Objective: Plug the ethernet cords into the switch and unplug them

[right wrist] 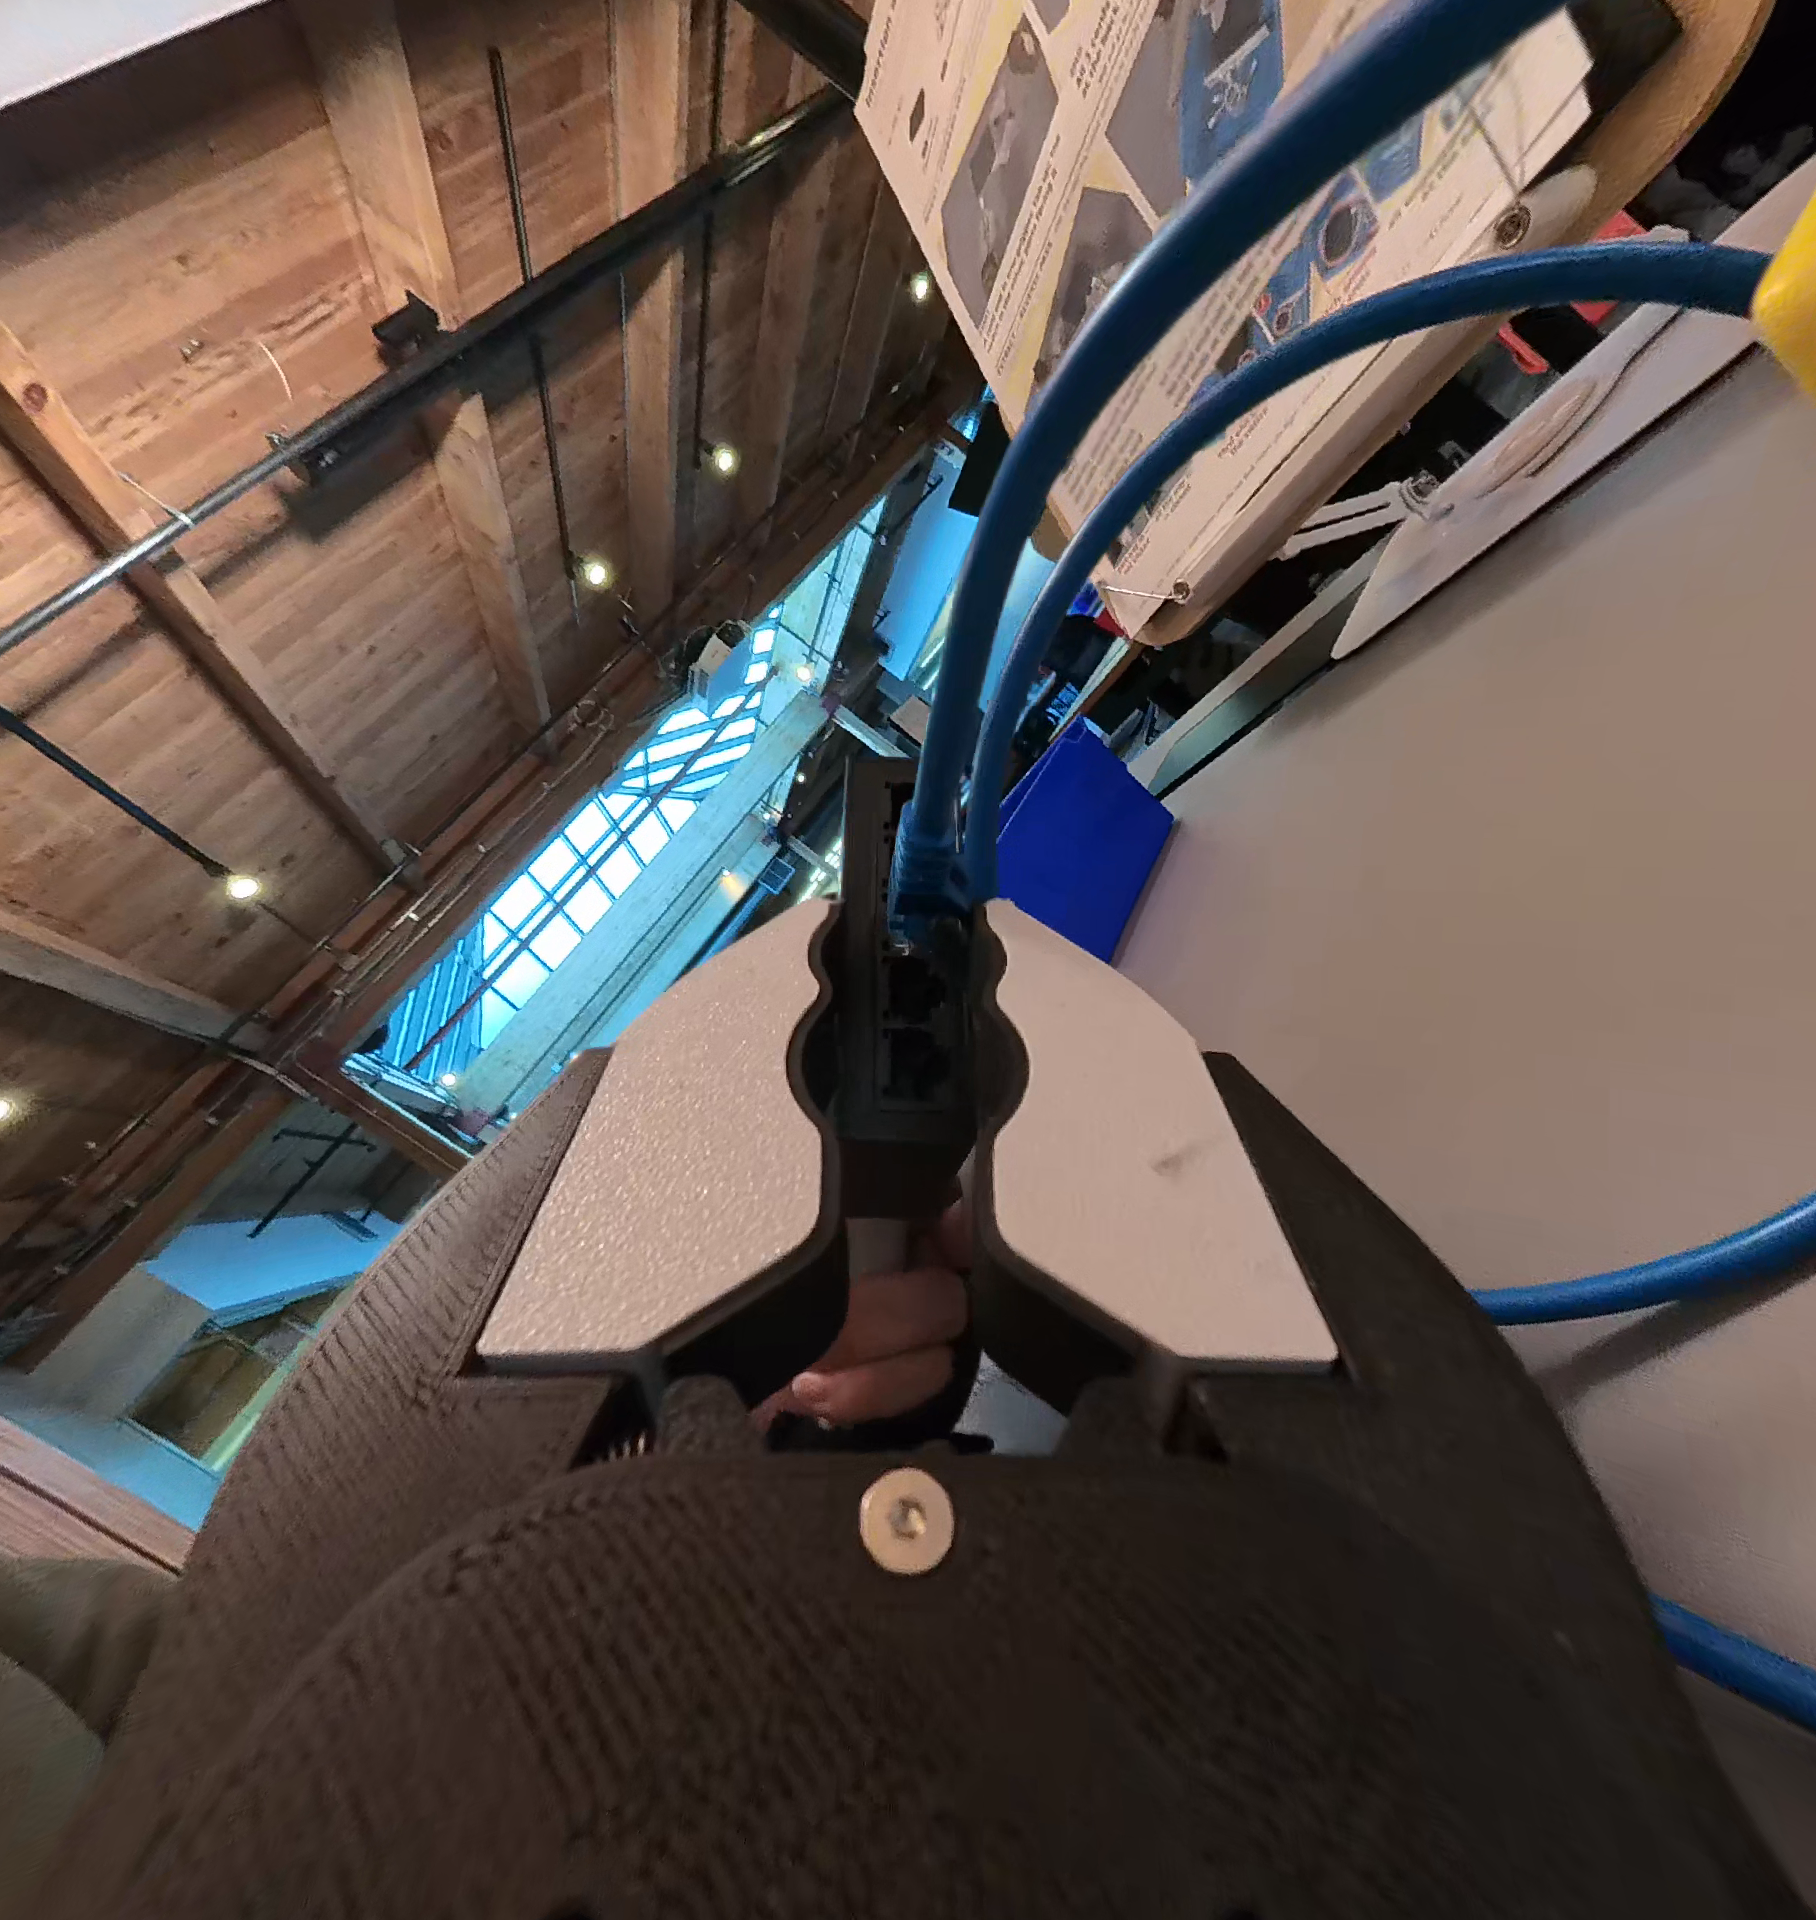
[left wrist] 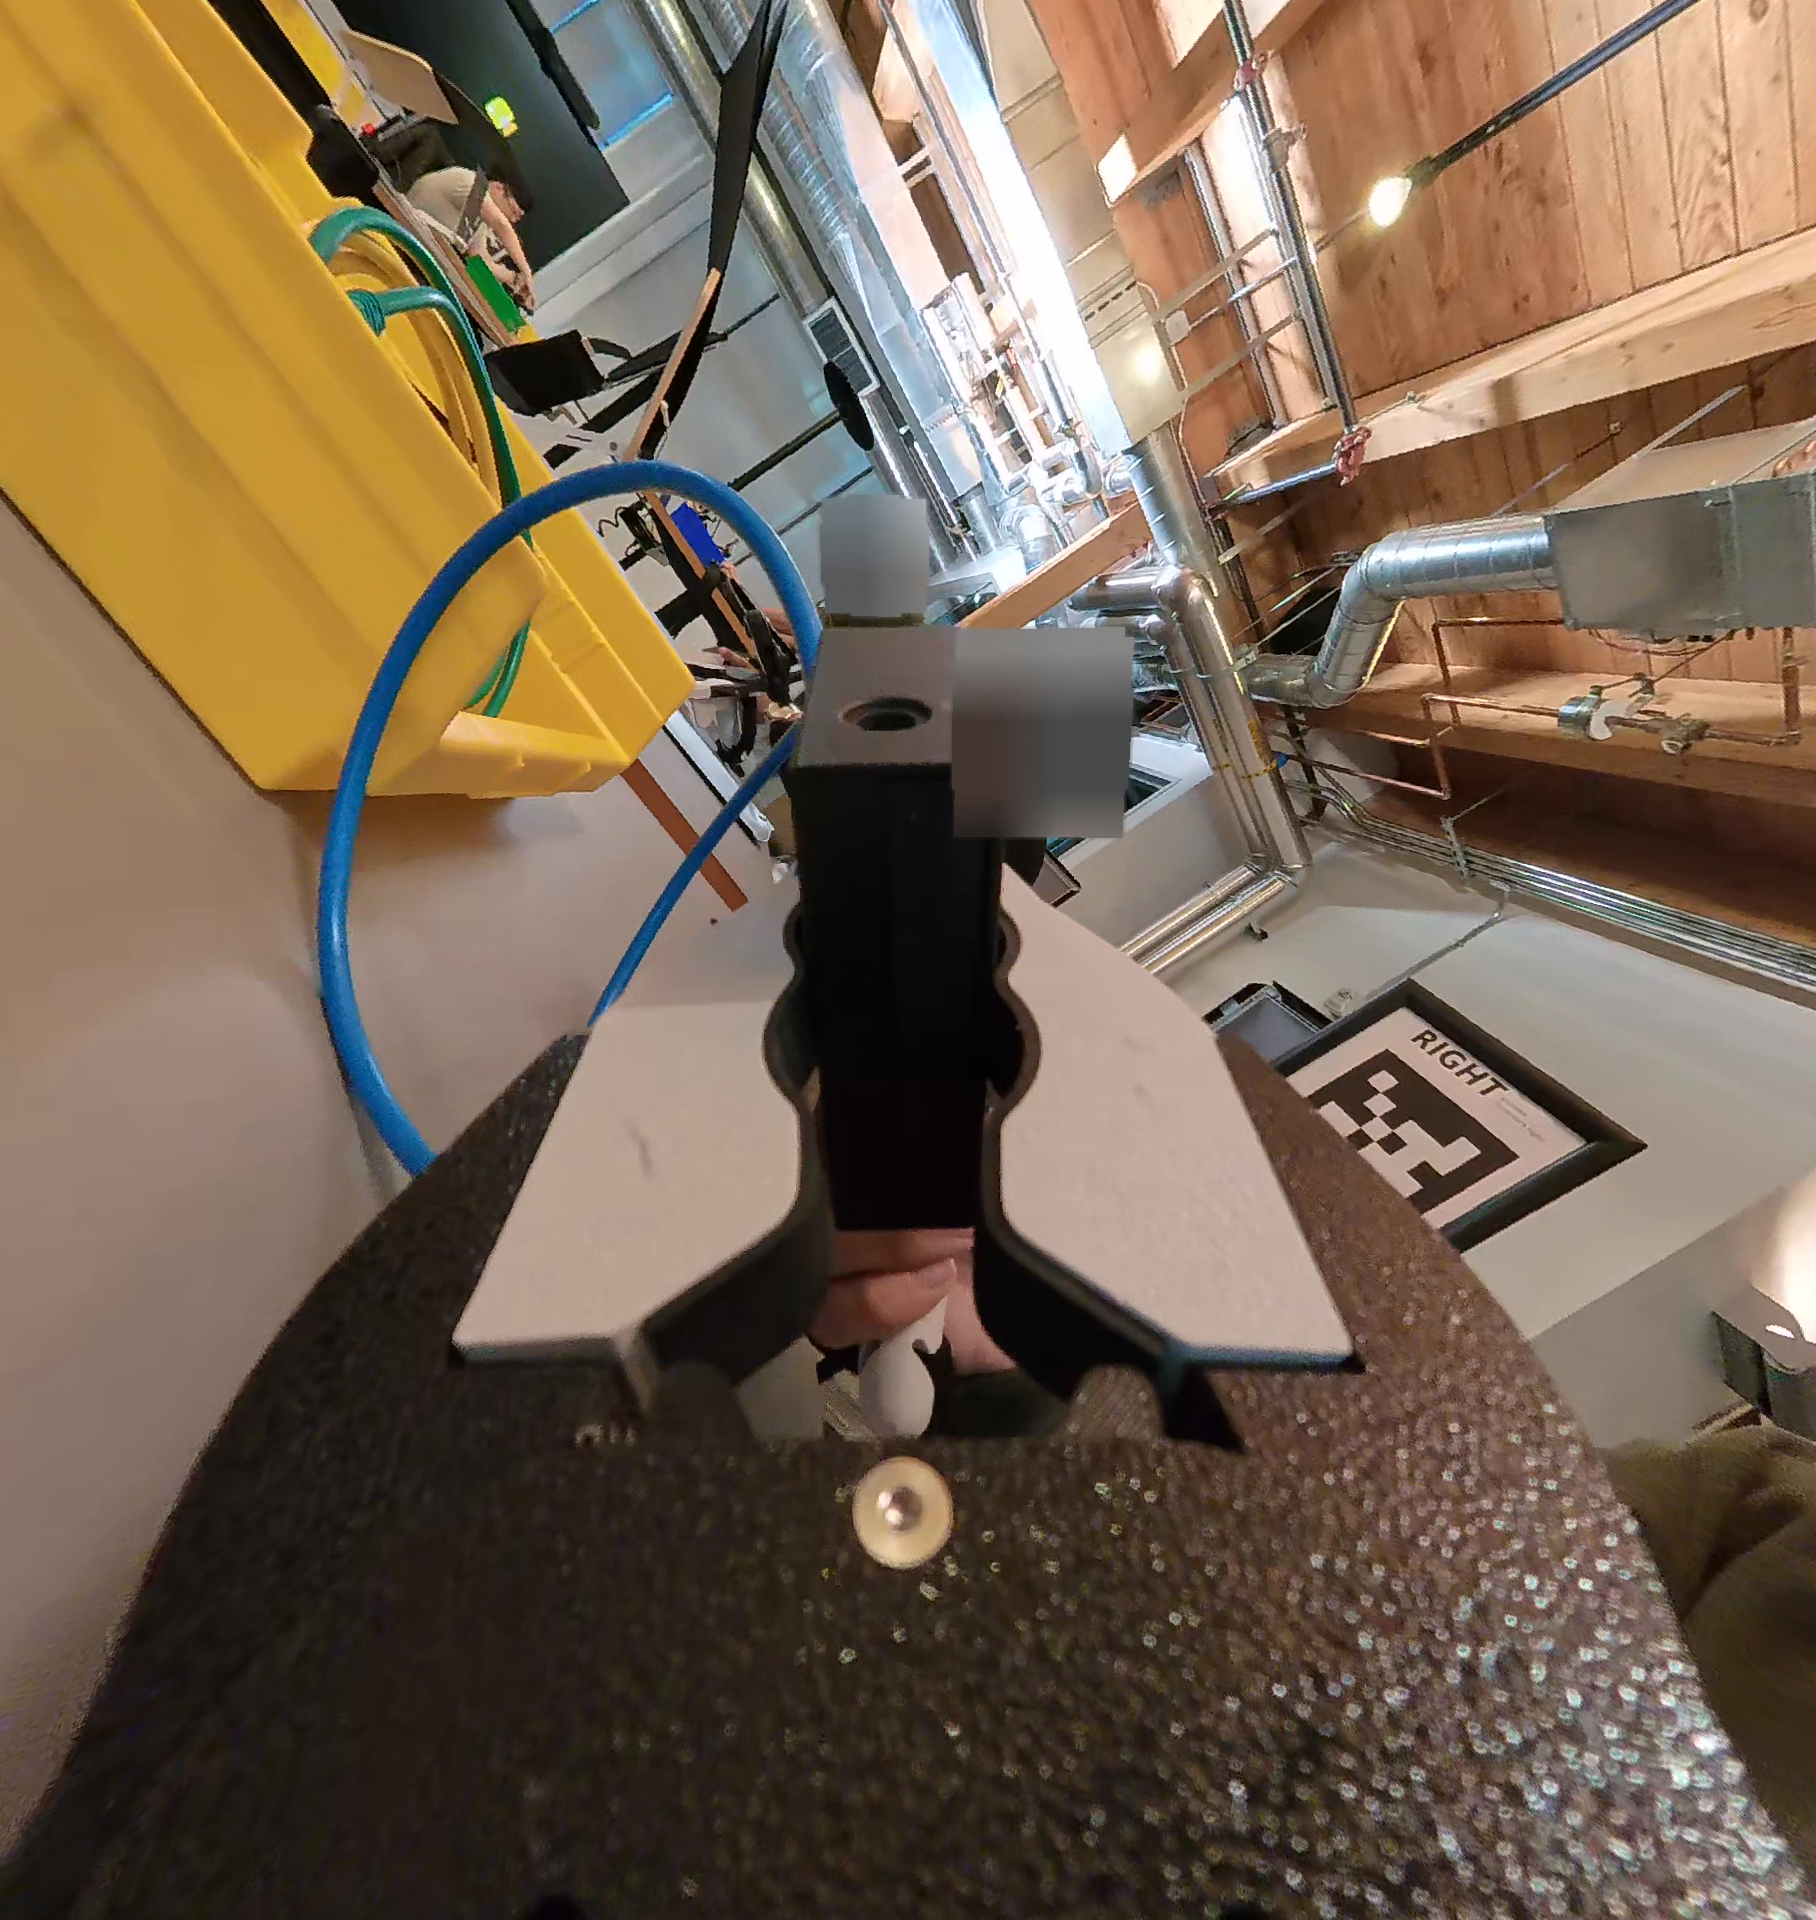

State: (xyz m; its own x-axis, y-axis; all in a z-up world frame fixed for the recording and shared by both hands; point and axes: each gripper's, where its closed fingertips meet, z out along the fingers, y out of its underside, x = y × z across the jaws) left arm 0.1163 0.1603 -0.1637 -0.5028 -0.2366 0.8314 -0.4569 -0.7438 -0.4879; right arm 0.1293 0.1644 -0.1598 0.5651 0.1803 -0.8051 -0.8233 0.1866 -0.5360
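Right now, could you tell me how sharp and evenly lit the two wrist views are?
Left wrist view: the switch is sharp, the lamp flares, and the edges bend with wide-angle distortion. Right wrist view: the blue cable is sharp, the skylight is overexposed, and the printed sheet is blurred.

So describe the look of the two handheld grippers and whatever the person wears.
Both grippers, left gripper and right gripper, have dark textured printed bodies, pale grey flat finger plates with wavy black inner edges, and one silver screw. An olive sleeve shows beside them.
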